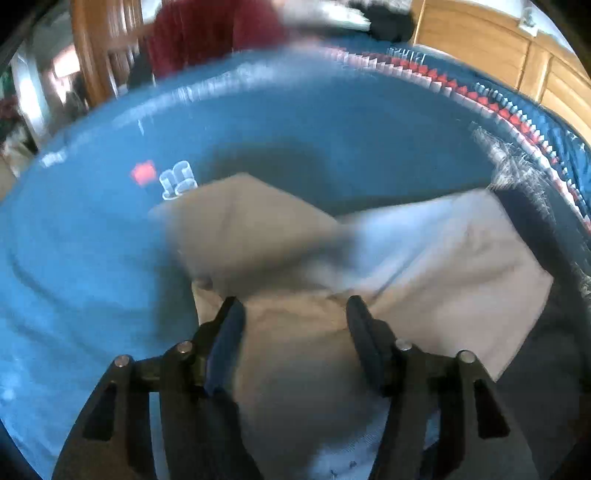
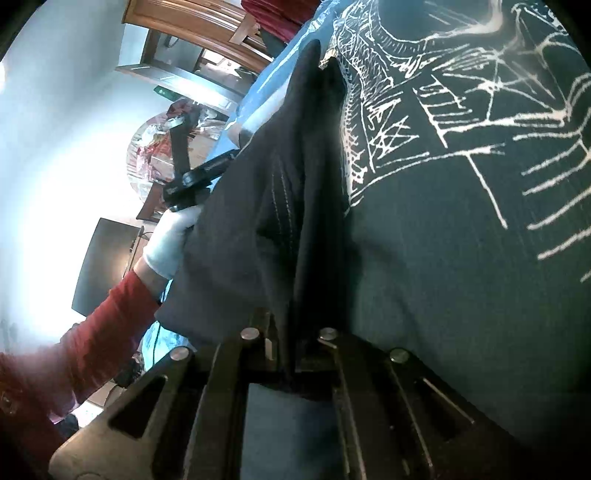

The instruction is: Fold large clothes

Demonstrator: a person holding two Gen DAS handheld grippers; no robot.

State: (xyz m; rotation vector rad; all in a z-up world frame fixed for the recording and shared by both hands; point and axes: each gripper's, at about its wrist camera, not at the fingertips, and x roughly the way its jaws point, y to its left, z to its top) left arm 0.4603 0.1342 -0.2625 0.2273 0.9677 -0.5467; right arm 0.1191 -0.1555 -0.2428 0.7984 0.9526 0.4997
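Note:
A dark garment with a white line print (image 2: 461,206) lies spread on the blue bed cover (image 1: 92,258). One fold of it with a stitched hem (image 2: 284,206) rises up, and my right gripper (image 2: 291,332) is shut on that fold. In the left wrist view a grey, blurred part of cloth (image 1: 280,240) lies folded over in front of my left gripper (image 1: 295,325). Its fingers (image 1: 231,328) stand wide apart with the cloth under and between them. A white-gloved hand (image 2: 170,236) with a red sleeve holds the left gripper (image 2: 201,173) at the fold's left edge.
The bed cover has a red-and-white patterned border (image 1: 461,88) and a printed motif (image 1: 177,181). Wooden furniture (image 1: 491,44) stands behind the bed, with red cloth (image 1: 214,33) at its far edge. A dark chair or screen (image 2: 107,266) stands beside the bed.

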